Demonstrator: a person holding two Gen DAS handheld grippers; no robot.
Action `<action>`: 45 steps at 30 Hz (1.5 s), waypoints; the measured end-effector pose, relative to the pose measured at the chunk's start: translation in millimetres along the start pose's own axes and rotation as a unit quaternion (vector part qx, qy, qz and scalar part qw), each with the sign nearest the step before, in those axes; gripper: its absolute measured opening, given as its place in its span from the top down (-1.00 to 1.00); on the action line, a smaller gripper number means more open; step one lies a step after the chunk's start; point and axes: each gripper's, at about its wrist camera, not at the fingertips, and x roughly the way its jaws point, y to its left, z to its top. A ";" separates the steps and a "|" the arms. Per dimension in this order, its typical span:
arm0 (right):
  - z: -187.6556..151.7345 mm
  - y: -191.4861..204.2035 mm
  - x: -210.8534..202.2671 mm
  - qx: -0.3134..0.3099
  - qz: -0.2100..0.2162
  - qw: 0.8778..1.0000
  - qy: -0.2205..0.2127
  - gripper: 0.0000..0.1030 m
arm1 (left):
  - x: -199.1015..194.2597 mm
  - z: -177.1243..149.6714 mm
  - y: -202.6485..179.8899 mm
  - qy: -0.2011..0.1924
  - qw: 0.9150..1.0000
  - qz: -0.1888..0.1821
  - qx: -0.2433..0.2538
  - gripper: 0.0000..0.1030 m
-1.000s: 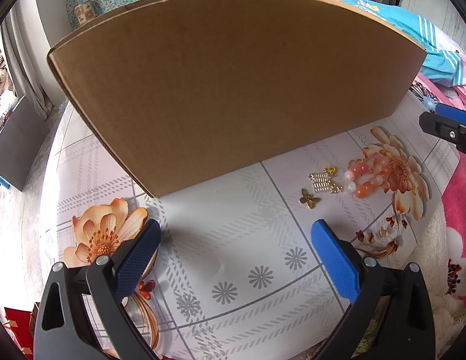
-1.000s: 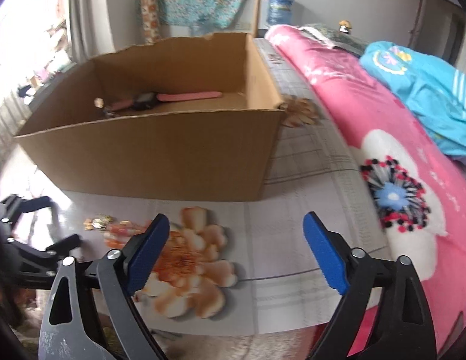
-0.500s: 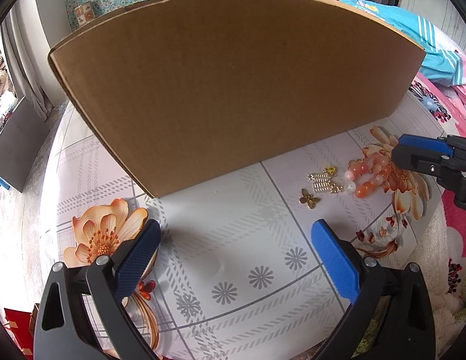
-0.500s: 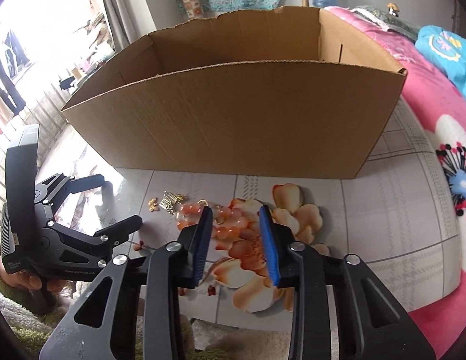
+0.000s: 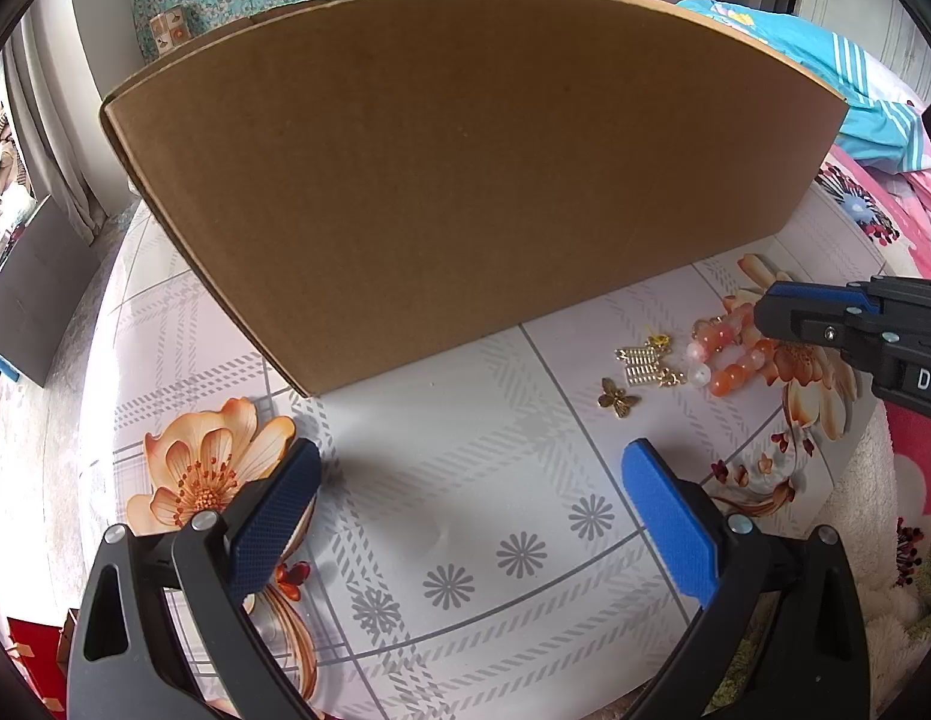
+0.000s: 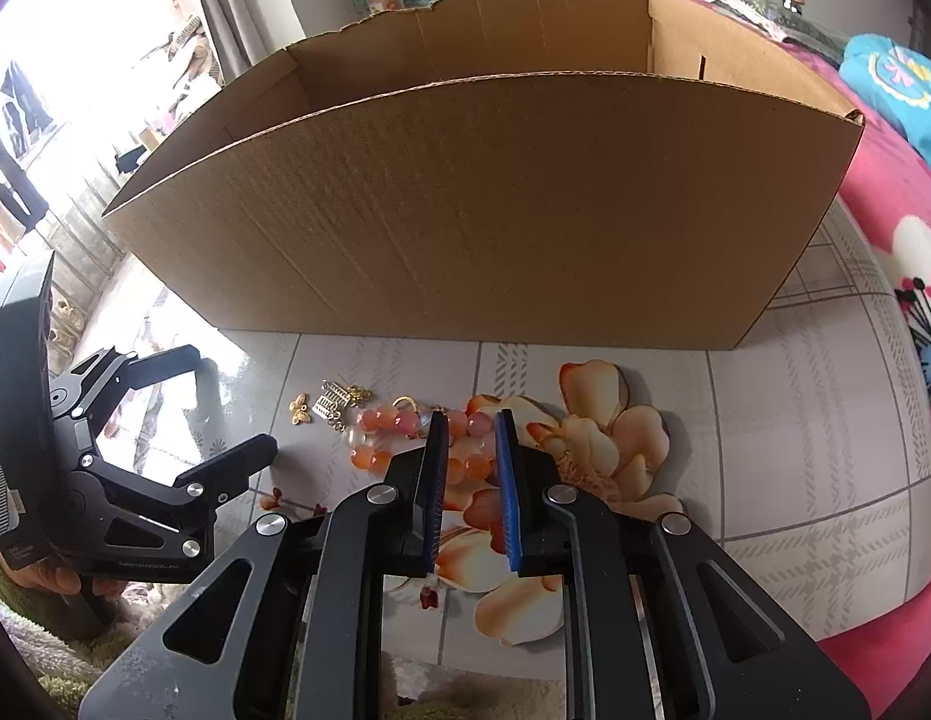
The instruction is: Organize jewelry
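Closing on the bead bracelet — the step in hand. Cardboard box [image 6: 477, 204], open-topped, stands at the back of the flower-printed worktop [image 6: 795, 408] and looks the likely destination. Left tool [image 5: 471, 516] hovers over bare worktop with its jaws wide apart and nothing between them. Right tool [image 6: 471, 426] points steeply down, jaws narrowing, with the near arc of the orange bead bracelet [image 6: 399, 426] between its pads; whether they already press on the beads cannot be told. Gold charms [image 5: 645, 360] lie just beside the bracelet. For a sound grip, pinch across one strand of beads — not the charms — and lift straight up so the loop hangs free.
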 end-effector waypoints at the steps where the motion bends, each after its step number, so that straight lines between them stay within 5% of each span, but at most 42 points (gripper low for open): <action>1: 0.9 -0.7 -0.4 0.002 -0.001 1.000 -0.001 0.68 | 0.1 0.1 0.0 0.000 1.000 0.000 0.000 -0.92; 9: 0.3 9.5 14.2 -0.022 -0.006 0.999 0.023 0.64 | 0.0 0.4 -0.3 0.000 1.000 0.000 0.000 -0.92; 12: 0.6 13.8 17.0 -0.026 -0.011 0.999 0.023 0.85 | -0.7 0.7 -0.5 -0.001 1.000 0.000 0.000 -0.92; 20: 6.8 10.1 -0.1 0.013 0.063 0.998 0.001 0.86 | -0.7 0.8 -0.6 -0.001 1.000 0.000 0.000 -0.92; 26: 17.6 9.1 -21.3 0.049 0.157 0.986 -0.027 0.86 | -0.1 0.9 -0.4 0.000 1.000 0.000 -0.001 -0.92; 30: 22.9 -9.4 -42.7 0.077 0.183 0.979 -0.051 0.86 | -0.1 1.1 -0.3 0.000 1.000 0.000 -0.001 -0.92; 34: 27.0 -34.9 -59.8 0.092 0.143 0.983 -0.075 0.86 | -0.1 1.2 -0.2 0.000 1.000 0.000 0.000 -0.92; 45: 21.1 -84.3 -29.1 0.138 0.080 0.986 -0.050 0.85 | -0.5 0.5 -0.3 0.002 1.000 0.001 -0.001 -0.92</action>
